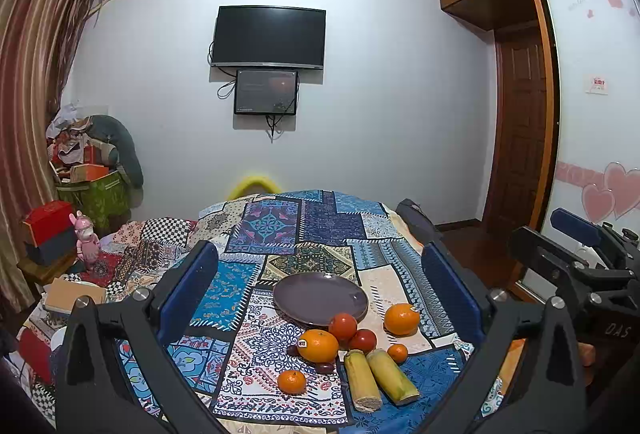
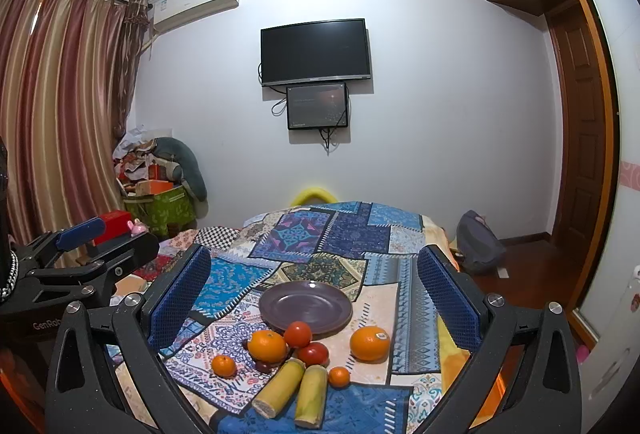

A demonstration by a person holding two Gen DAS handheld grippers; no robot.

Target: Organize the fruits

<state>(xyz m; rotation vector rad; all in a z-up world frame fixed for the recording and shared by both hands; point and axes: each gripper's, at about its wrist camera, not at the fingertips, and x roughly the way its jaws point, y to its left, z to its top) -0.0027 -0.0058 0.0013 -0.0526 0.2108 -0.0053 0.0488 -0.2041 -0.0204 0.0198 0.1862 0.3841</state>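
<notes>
An empty purple plate [image 1: 320,298] [image 2: 306,306] lies on the patchwork cloth. In front of it sit two big oranges [image 1: 318,345] [image 1: 402,319], two red tomatoes [image 1: 343,326] [image 1: 363,340], two small tangerines [image 1: 291,381] [image 1: 397,352], dark plums [image 1: 324,367] and two yellow sugarcane pieces [image 1: 362,380] [image 1: 392,376]. My left gripper [image 1: 320,290] hangs open above and before the fruit, nothing between its blue pads. My right gripper [image 2: 314,294] is likewise open and empty over the same pile [image 2: 298,334]. Each gripper shows at the other view's edge [image 1: 576,254] [image 2: 80,246].
The table cloth [image 1: 280,234] drops off at the near and right edges. To the left lie a bed with boxes, a pink toy [image 1: 86,240] and a green bin [image 1: 96,193]. A bag [image 2: 478,242] sits on the floor right. A TV [image 1: 268,37] hangs on the far wall.
</notes>
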